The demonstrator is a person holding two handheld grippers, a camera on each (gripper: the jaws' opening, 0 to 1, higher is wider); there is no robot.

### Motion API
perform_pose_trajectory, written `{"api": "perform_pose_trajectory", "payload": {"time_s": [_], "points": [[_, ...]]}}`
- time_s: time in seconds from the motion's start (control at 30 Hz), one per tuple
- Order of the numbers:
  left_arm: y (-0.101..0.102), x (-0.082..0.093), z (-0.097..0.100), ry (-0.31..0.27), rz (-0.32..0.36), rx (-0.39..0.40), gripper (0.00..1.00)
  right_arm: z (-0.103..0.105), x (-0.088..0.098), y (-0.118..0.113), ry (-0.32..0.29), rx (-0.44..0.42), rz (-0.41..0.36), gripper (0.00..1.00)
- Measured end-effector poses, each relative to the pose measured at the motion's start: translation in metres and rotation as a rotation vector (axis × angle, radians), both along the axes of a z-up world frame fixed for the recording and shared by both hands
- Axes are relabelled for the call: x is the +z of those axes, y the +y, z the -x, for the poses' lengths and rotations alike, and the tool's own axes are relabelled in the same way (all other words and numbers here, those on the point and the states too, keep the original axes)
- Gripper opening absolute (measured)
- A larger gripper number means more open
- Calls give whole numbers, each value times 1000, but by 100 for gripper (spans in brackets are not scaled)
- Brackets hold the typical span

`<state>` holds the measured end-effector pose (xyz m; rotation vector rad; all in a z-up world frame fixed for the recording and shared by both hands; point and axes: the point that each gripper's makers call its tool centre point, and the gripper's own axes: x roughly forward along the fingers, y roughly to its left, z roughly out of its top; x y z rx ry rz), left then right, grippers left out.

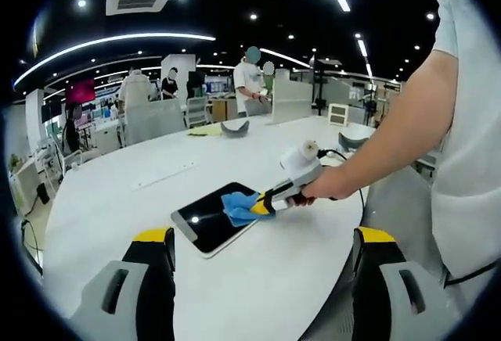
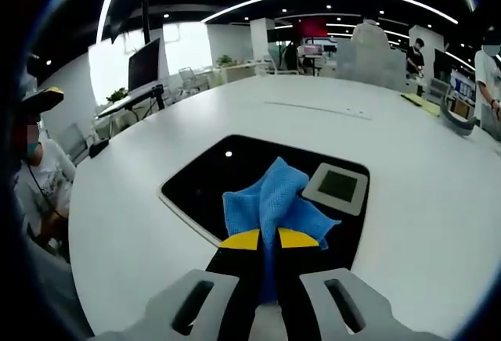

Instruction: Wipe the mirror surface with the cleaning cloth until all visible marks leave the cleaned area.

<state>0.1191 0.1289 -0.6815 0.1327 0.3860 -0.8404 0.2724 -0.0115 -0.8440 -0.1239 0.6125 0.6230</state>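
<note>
The mirror (image 1: 205,227) is a dark rectangle with a thin white frame, lying flat on the white table (image 1: 117,192). On its right end lies a crumpled blue cloth (image 1: 237,206). My right gripper (image 1: 264,203) is shut on that cloth, with a person's hand around its handle. In the right gripper view the yellow-tipped jaws of my right gripper (image 2: 268,240) pinch the blue cloth (image 2: 270,192) against the mirror (image 2: 207,177), whose glass reflects a ceiling vent and a light. My left gripper (image 1: 264,236) hovers open over the near table edge, apart from the mirror.
A grey curved object (image 1: 235,127) and a yellow sheet (image 1: 205,130) lie at the table's far side. People stand beyond the table. A seated person (image 2: 39,177) is at the left table edge, near a monitor (image 2: 145,63). A cable (image 1: 344,155) runs beside the hand.
</note>
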Motion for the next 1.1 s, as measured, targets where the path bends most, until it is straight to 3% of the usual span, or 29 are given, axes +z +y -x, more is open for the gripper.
{"api": "perform_pose_trajectory", "payload": {"time_s": [0.77,1.1], "points": [[0,-1,-3,4,4,-12,94,0,0,0,26,-10,-14,2],[1,-3,-5,6,-2,-17,94,5,1,14,35,2,-34,2]]}}
